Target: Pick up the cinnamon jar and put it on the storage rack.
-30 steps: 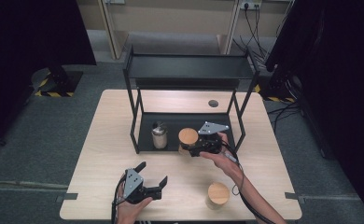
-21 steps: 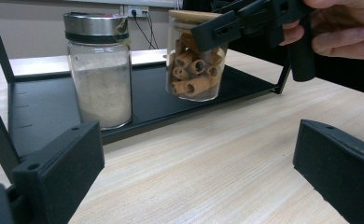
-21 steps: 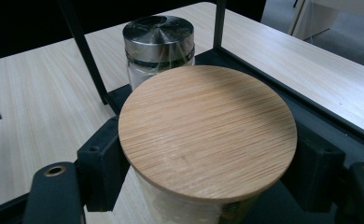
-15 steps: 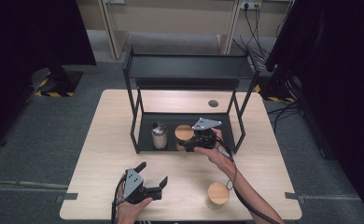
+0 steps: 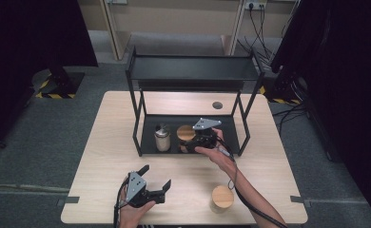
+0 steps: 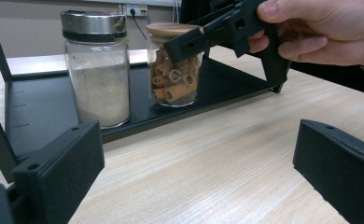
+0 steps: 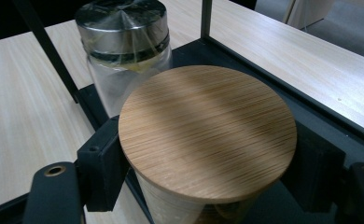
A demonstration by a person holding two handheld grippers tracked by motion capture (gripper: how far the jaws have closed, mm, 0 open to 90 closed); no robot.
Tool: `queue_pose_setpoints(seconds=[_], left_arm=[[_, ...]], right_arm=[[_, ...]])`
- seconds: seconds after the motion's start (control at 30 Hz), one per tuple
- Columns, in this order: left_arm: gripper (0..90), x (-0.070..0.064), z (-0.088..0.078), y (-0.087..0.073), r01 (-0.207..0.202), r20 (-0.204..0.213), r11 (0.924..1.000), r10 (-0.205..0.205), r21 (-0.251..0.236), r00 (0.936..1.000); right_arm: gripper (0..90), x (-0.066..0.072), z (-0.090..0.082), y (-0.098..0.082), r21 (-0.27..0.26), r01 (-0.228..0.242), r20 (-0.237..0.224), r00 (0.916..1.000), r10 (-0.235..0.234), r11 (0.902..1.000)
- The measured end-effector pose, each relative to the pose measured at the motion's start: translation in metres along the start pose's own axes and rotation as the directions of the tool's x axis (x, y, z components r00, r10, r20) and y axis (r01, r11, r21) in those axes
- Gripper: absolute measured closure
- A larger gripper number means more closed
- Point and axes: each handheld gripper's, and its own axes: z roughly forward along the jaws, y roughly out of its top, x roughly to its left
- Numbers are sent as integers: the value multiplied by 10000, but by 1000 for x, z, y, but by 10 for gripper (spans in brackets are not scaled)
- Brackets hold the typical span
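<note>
A glass jar with a bamboo lid [image 5: 186, 133], filled with rolled biscuits, is held just under its lid by the right tongs [image 5: 189, 144], whose jaws are closed against its two sides. In the left gripper view the jar [image 6: 175, 70] is seen standing on the black bottom tray of the rack [image 5: 149, 140], which sits on the counter [image 5: 112, 142]. Just beside the jar, on the same tray, a jar with a metal lid [image 5: 162, 137] holding white powder is placed; the two stand close together, and whether they touch cannot be told. The rack's upright posts flank the tray, and its upper shelf [image 5: 193, 69] hangs over the jars. The left tongs [image 5: 156, 183] are held well apart from the rack, near the counter's front edge, with jaws spread wide and nothing between them. A second bamboo-lidded jar [image 5: 222, 198] stands on the counter in front of the rack, near the right forearm.
</note>
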Motion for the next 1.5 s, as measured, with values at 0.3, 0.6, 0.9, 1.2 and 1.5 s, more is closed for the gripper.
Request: queue_pose_setpoints(seconds=[0.3, 0.6, 0.9, 1.2, 1.5], left_arm=[[10, 0, 0, 0, 7, 17, 10000, -7, 7, 10000], [10, 0, 0, 0, -2, 20, 10000, 2, 3, 10000], [10, 0, 0, 0, 10, 13, 10000, -10, 29, 10000], [10, 0, 0, 0, 37, 21, 10000, -37, 33, 10000], [10, 0, 0, 0, 34, 9, 10000, -34, 30, 10000]], right_arm=[[257, -1, 9, 2, 13, 36, 92, 10000, -36, 10000], [255, -1, 12, 0, 136, -10, 118, 9999, 9, 9999], [88, 8, 1, 1, -166, -34, 370, 9993, 41, 9999], [34, 17, -13, 1, -533, -161, 520, 9985, 189, 9985], [28, 19, -30, -6, -1132, -286, 336, 9989, 326, 9932]])
